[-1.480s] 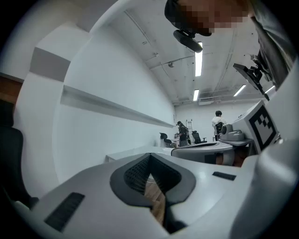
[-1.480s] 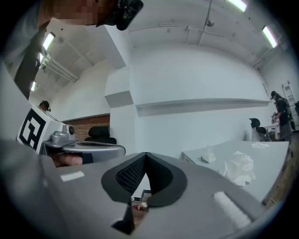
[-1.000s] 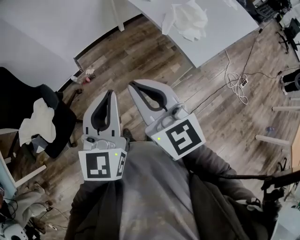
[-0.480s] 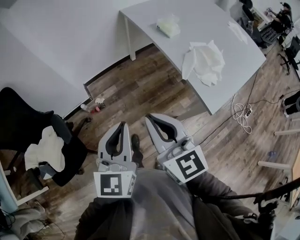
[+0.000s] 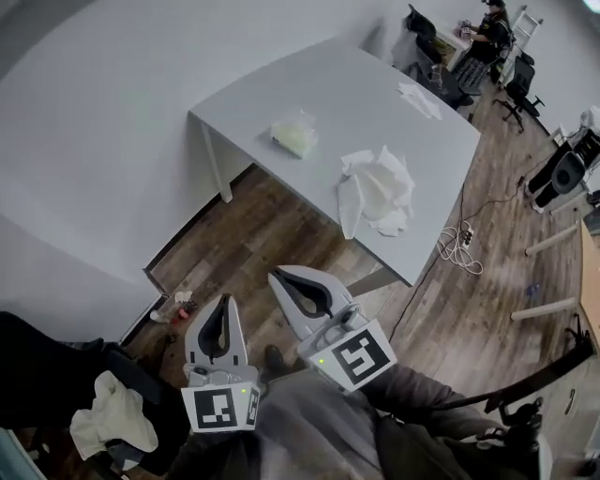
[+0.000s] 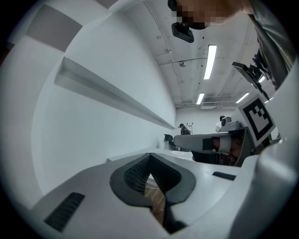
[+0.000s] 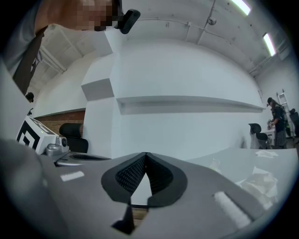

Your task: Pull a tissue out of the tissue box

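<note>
The tissue box [image 5: 293,138], a pale soft pack, lies on the white table [image 5: 328,94] near its left end. A heap of crumpled white tissues [image 5: 378,190] rests at the table's near edge; the right gripper view also catches the heap [image 7: 261,183]. My left gripper [image 5: 223,302] and right gripper [image 5: 275,276] hover side by side over the wooden floor, close to my body and well short of the table. Both are shut with nothing in them. The left gripper [image 6: 149,157] and right gripper [image 7: 145,155] each show their pads meeting at the tips.
A black chair with a white cloth [image 5: 112,422] stands at the lower left. A coiled cable [image 5: 457,242] lies on the floor by the table's right side. A lone tissue [image 5: 419,98] lies further along the table. A person [image 5: 487,28] sits at desks far behind.
Both grippers have been carried across the floor toward the table, still shut. The table and tissue box have come fully into the head view; the chair has slid to the lower left.
</note>
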`<state>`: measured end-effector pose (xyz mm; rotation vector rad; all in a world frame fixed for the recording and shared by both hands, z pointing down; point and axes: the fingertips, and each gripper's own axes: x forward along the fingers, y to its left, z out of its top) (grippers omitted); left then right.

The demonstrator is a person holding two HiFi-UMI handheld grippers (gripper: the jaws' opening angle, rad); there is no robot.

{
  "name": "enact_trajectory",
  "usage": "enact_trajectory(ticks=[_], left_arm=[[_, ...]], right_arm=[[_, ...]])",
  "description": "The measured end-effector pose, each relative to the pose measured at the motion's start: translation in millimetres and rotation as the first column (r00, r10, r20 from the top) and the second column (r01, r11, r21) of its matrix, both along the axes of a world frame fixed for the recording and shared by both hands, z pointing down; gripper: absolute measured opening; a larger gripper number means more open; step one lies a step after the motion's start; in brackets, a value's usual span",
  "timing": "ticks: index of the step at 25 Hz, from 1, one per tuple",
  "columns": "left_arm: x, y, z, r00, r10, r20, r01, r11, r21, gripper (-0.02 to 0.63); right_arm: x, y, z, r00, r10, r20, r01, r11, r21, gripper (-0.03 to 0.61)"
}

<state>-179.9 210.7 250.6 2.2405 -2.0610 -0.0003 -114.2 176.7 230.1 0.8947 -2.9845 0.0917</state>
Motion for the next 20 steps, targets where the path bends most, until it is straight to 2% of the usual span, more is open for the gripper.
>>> enact_trajectory(ticks=[5, 9, 16, 20], left_arm=[[-5.5, -37.7, 6.0, 0.998, 0.056, -0.015, -0.056, 0.998, -0.011, -0.003], [-6.0, -88.0, 20.2, 0.994, 0.104, -0.013, -0.104, 0.994, -0.022, -0.003], [-17.5, -175.3, 24.0, 0.987, 0.162, 0.003, -0.162, 0.985, -0.052, -0.003], [-11.7, -237.9, 36.7, 0.979, 0.204, -0.010, -0.205, 0.976, -0.075, -0.003]], right_arm=[[4.6, -42.5, -5.3, 0.996, 0.091, -0.003, -0.091, 0.996, 0.017, 0.003], [5.6, -88.5, 9.4, 0.990, 0.141, -0.006, -0.141, 0.990, 0.019, 0.003], [-12.8, -162.5, 30.9, 0.984, 0.175, -0.016, -0.176, 0.984, -0.035, 0.003], [-17.1, -212.7, 53.8, 0.984, 0.177, -0.036, -0.179, 0.981, -0.079, 0.002]])
